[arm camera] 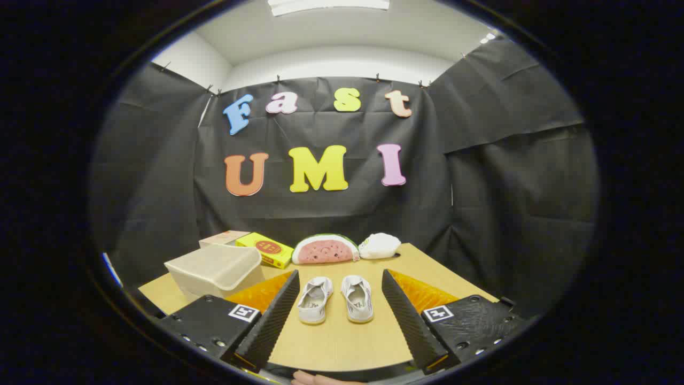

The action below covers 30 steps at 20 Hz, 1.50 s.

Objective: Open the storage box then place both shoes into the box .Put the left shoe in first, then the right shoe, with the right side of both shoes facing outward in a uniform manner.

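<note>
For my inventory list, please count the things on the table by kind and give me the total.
Shoes: 2, a left shoe and a right shoe, lying between the fingers of the open hand-held gripper
Storage box: 1
Yellow box: 1
Pale carton: 1
Watermelon plush: 1
White pouch: 1
Total: 7

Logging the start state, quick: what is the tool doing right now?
Tool: open, holding nothing; its fingers stand wide apart over the table, with the two white shoes between them, untouched.

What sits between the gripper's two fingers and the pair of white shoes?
Nothing: in the gripper view, only bare table separates the open gripper from the shoes.
</note>
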Motion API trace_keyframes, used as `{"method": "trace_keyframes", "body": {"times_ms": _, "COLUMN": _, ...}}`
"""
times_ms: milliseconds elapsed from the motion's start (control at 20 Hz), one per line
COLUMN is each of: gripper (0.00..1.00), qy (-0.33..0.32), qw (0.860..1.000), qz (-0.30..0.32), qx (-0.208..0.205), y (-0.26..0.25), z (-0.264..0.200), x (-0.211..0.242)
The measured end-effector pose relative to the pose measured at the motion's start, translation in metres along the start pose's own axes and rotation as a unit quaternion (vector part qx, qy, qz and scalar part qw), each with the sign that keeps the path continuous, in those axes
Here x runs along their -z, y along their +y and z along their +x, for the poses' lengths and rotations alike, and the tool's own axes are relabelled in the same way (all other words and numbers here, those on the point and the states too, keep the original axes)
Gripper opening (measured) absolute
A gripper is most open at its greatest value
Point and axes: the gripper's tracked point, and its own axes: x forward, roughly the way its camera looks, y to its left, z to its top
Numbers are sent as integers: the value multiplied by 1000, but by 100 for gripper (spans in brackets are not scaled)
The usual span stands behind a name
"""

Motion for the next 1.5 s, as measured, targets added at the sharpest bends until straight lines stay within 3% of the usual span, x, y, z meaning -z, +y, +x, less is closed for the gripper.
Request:
{"method": "trace_keyframes", "body": {"times_ms": 450, "gripper": 95, "qy": 14, "qw": 1000, "qz": 12, "qx": 16, "y": -26, "z": 12, "x": 8}}
{"method": "trace_keyframes", "body": {"times_ms": 900, "gripper": 95, "qy": 5, "qw": 1000, "qz": -3, "qx": 10, "y": -21, "z": 39, "x": 13}}
{"method": "trace_keyframes", "body": {"times_ms": 1200, "gripper": 95, "qy": 34, "qw": 998, "qz": -25, "qx": -44, "y": 22, "z": 109, "x": 31}}
{"method": "trace_keyframes", "body": {"times_ms": 1500, "gripper": 95, "qy": 129, "qw": 978, "qz": 49, "qx": -155, "y": 83, "z": 188, "x": 55}}
